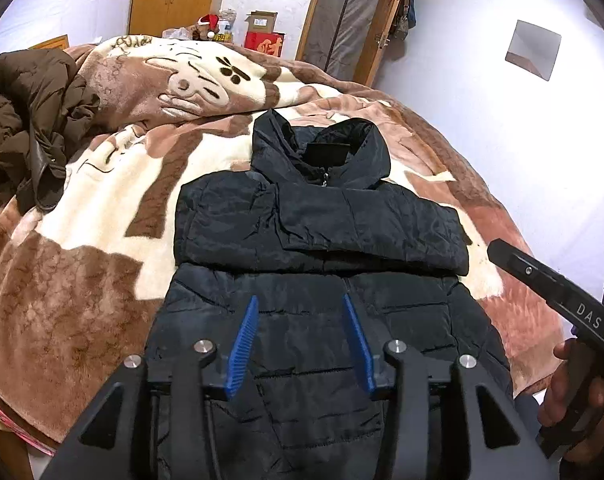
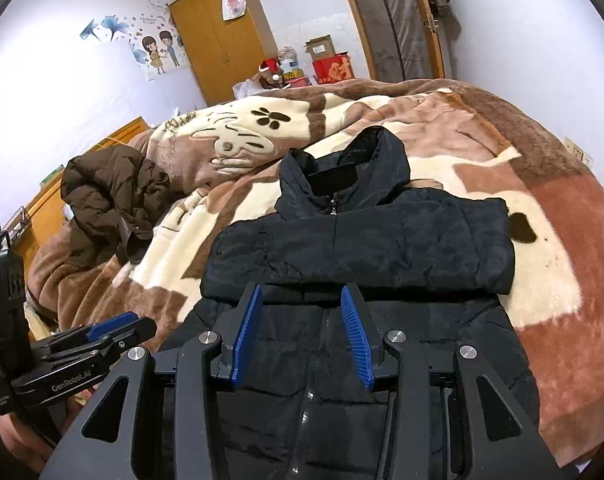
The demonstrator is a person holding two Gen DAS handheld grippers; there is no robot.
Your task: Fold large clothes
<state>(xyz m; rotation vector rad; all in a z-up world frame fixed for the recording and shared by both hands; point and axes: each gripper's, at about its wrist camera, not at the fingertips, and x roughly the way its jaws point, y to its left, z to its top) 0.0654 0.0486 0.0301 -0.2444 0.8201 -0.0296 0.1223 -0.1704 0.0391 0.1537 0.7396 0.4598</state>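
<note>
A black hooded puffer jacket (image 1: 321,240) lies front up on the bed, hood away from me, both sleeves folded across its chest. It also shows in the right wrist view (image 2: 365,240). My left gripper (image 1: 300,304) is open and empty, blue pads apart, hovering over the jacket's lower body. My right gripper (image 2: 300,294) is open and empty above the jacket's lower half, near the folded sleeves. The right gripper's body (image 1: 557,292) shows at the right of the left wrist view. The left gripper (image 2: 118,326) shows at the lower left of the right wrist view.
A brown and cream fleece blanket (image 1: 102,264) covers the bed. A crumpled brown puffer coat (image 1: 30,128) lies at the left (image 2: 110,196). A wooden wardrobe (image 2: 222,36), boxes (image 2: 329,64) and a door (image 2: 393,20) stand behind the bed.
</note>
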